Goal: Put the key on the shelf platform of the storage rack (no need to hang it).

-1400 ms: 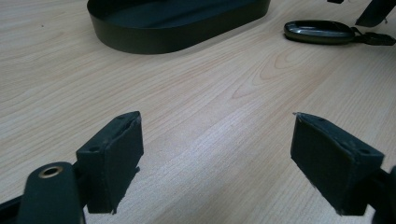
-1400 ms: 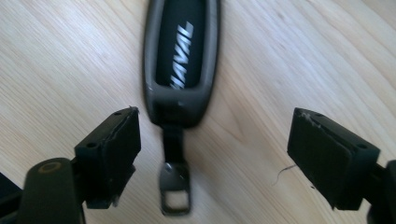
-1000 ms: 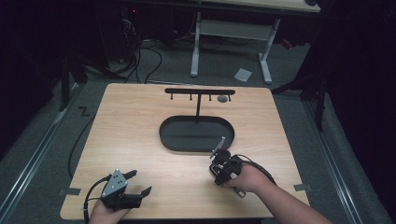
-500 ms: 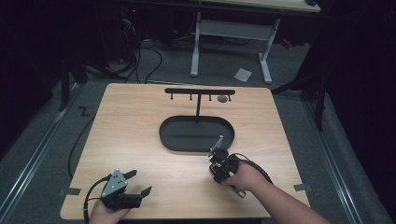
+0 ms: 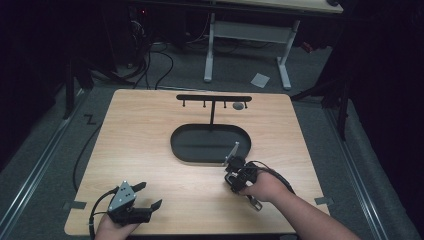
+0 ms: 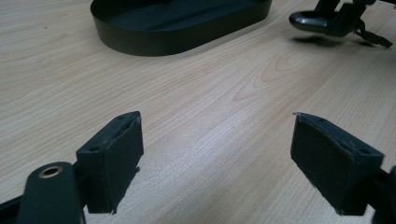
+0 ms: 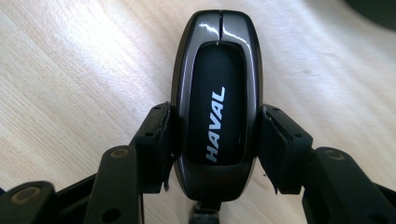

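Note:
A dark grey key fob point(image 7: 217, 112) marked HAVAL is clamped by its sides between the jaws of my right gripper point(image 7: 215, 128). In the high view the right gripper point(image 5: 233, 164) hovers at the near right rim of the black oval tray point(image 5: 185, 150), and the key fob point(image 5: 233, 151) points up toward the tray. My left gripper point(image 5: 149, 195) rests near the table's front left edge, open with nothing between its pads point(image 6: 116, 158). From the left gripper view the key fob point(image 6: 308, 21) hangs just above the wood beside the tray point(image 6: 177, 28).
A black T-shaped rack point(image 5: 213, 98) with several small hooks rises from the tray's far side; a small grey item point(image 5: 239, 106) hangs near its right end. Bare wood lies between the two grippers. A white desk frame point(image 5: 247, 30) stands beyond the table.
My right gripper has edged slightly forward toward the tray with the key fob in its jaws. The left gripper has stayed where it was.

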